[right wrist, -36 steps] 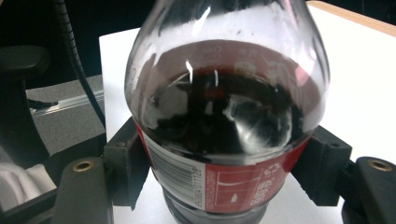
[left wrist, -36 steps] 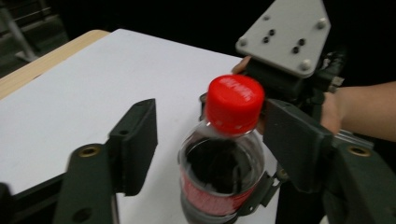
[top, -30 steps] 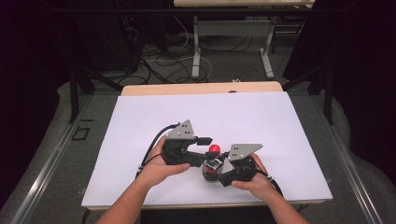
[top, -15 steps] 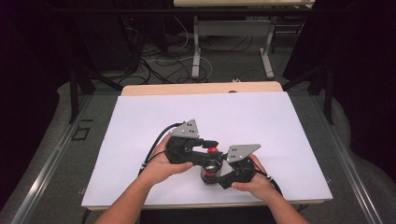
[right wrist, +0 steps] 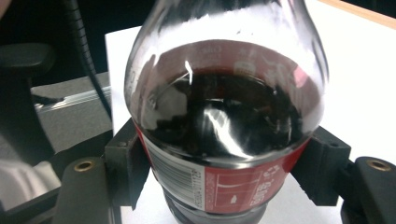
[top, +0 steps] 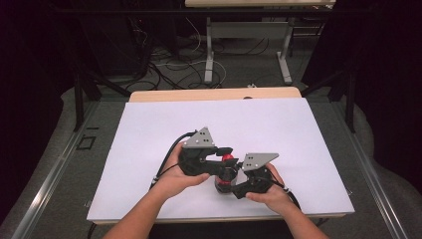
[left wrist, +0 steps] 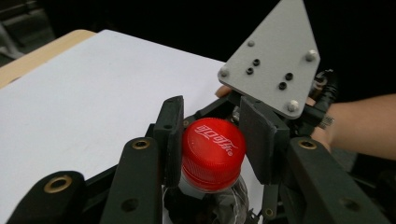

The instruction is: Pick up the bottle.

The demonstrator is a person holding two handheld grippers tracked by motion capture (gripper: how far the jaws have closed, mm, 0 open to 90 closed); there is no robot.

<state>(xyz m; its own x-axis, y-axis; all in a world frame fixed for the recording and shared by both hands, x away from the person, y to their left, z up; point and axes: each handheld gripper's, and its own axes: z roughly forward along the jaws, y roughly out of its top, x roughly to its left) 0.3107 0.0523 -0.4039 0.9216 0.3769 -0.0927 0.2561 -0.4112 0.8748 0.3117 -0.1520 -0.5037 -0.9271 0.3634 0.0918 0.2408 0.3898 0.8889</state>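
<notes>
Red ribbed cap [left wrist: 212,154] is clamped by my left gripper [left wrist: 212,140]; my right gripper [right wrist: 224,163] grips the bottle [right wrist: 224,116] at its label, near the table [top: 149,129] front edge. I judge it heavy, smooth and slippery; hold firmly.

Upright cola bottle [right wrist: 224,130], red cap [left wrist: 212,154] on, near table's front edge

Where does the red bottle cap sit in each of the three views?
High view: red cap just below centre, between the two hand-held grippers.
Left gripper view: red cap at lower centre, pinched between the black jaws.
Right gripper view: the cap is above the frame; the bottle stands at centre, its labelled body clamped between the jaws.
Shared landmark: the white table top.
</notes>
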